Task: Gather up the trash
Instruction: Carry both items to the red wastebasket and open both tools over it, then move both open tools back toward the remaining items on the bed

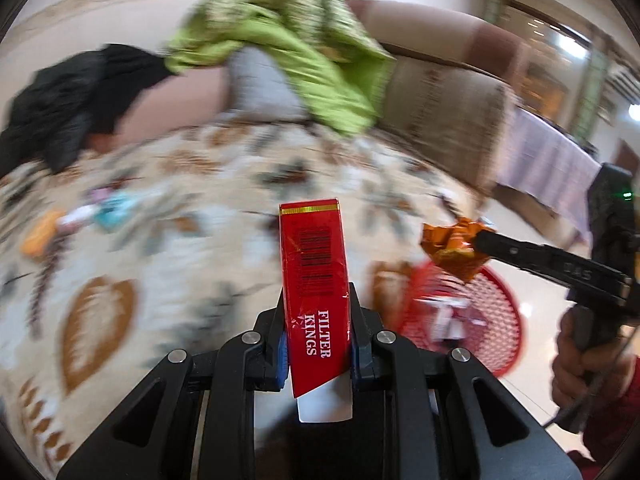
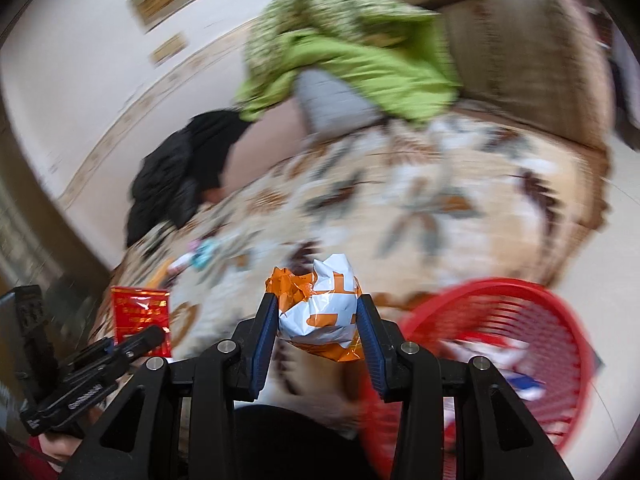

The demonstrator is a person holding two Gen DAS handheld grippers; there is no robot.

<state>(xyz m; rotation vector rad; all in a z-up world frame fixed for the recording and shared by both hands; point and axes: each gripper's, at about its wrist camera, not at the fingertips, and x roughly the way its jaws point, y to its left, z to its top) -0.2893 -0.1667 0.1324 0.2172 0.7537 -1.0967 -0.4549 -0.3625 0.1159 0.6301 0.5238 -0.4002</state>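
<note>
My left gripper [image 1: 316, 300] is shut on a red cigarette pack [image 1: 314, 280] marked "FILTER KINGS", held above the patterned sofa seat [image 1: 180, 216]. The pack also shows in the right wrist view [image 2: 140, 314]. My right gripper [image 2: 317, 304] is shut on a crumpled orange and white wrapper [image 2: 320, 312]. In the left wrist view the wrapper [image 1: 452, 250] hangs just above the red mesh basket [image 1: 500, 320]. The basket [image 2: 520, 344] sits on the floor by the sofa's front edge and holds some white and red trash.
More small wrappers [image 1: 80, 220] lie on the seat at the left. A green cloth [image 1: 288, 48], a grey cushion [image 1: 260, 84] and a black garment [image 1: 68, 100] lie against the sofa back. The sofa arm [image 1: 448, 120] stands at the right. The tiled floor [image 1: 540, 300] surrounds the basket.
</note>
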